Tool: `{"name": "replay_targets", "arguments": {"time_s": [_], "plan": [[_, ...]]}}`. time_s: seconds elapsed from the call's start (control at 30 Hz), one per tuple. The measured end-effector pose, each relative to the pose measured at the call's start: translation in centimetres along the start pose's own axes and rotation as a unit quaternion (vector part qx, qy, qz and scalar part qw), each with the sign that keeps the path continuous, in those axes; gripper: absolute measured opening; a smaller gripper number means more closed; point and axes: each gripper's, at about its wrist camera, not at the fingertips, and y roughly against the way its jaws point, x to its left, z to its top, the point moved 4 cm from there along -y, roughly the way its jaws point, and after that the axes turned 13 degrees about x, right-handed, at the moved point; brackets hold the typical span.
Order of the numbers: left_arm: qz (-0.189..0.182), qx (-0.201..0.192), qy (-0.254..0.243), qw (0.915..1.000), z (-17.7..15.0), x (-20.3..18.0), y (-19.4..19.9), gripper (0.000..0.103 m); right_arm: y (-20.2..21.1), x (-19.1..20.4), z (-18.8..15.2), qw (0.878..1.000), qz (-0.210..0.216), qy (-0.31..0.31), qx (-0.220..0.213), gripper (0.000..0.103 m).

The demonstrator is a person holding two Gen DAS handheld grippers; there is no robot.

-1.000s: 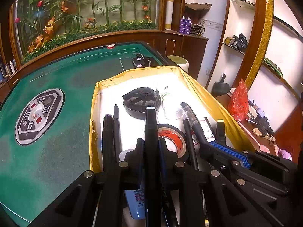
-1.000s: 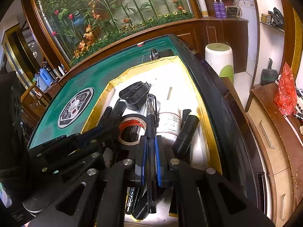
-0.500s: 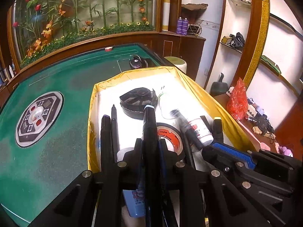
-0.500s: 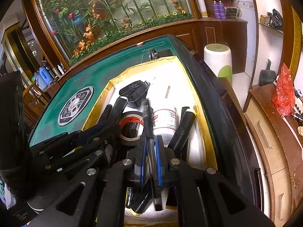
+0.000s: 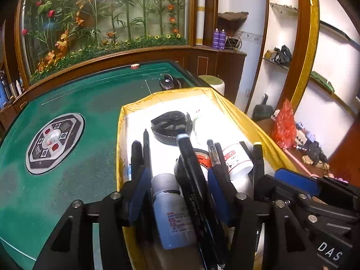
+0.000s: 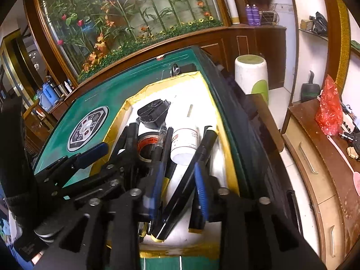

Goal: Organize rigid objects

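Note:
A yellow-lined tray (image 5: 227,105) with a white floor holds the objects. My left gripper (image 5: 177,173) hangs over its near end, jaws opening. A black marker (image 5: 193,175) lies loose and slanted between the blue pads (image 5: 139,193), across a blue-grey bottle (image 5: 171,207) and a red-and-black tape roll (image 5: 203,157). My right gripper (image 6: 179,167) is also opening. Another black marker (image 6: 191,175) lies diagonally between its pads (image 6: 201,191), which do not press on it. A clear pen (image 6: 162,135) rests by its left finger.
Further in the tray lie a black round fan part (image 5: 172,126), a white bottle (image 5: 236,159) and several pens along the left wall (image 5: 139,153). The tray sits on a green felt table (image 5: 67,180) with a central control panel (image 5: 54,141). A white stool (image 6: 252,76) stands to the right.
Both pairs of jaws have parted. The left's upright marker now leans loose to the left. The right's pen has slipped out and lies among the other items.

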Motion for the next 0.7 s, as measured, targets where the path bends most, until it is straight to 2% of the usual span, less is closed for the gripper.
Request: {"name": "replay_targets", "arguments": {"time_s": [0.03,0.13,0.17,0.3,0.4,0.5,0.57,0.7], "plan": [[-0.001,-0.004,0.001,1.0000,-0.1,0.2,0.3,0.064,0.2,0.0,-0.1,1.000,0.001,-0.001,-0.003,0.039],[0.009,-0.019,0.000,0.9998,-0.7,0.7,1.4,0.073,1.6,0.1,-0.5,1.000,-0.013,-0.004,-0.027,0.060],[0.013,-0.022,-0.003,0.9997,-0.9,0.8,1.8,0.075,2.4,0.3,-0.8,0.998,-0.036,-0.004,-0.044,0.068],[0.032,-0.041,-0.045,0.9977,-2.5,0.7,3.7,0.079,5.1,1.5,-2.0,0.991,-0.072,0.015,-0.109,0.088],[0.034,-0.050,-0.067,0.9959,-3.8,0.6,5.0,0.079,6.7,2.3,-2.6,0.987,-0.072,0.023,-0.145,0.090],[0.015,-0.049,-0.072,0.9961,-5.1,1.1,6.3,0.080,8.2,2.7,-3.6,0.980,-0.089,0.023,-0.178,0.091],[0.005,-0.047,-0.068,0.9966,-5.6,1.7,6.8,0.081,8.8,3.0,-4.3,0.976,-0.108,0.028,-0.187,0.091],[0.011,-0.053,-0.063,0.9965,-7.0,3.2,8.1,0.081,8.7,4.2,-6.0,0.978,-0.096,0.046,-0.182,0.091]]}}
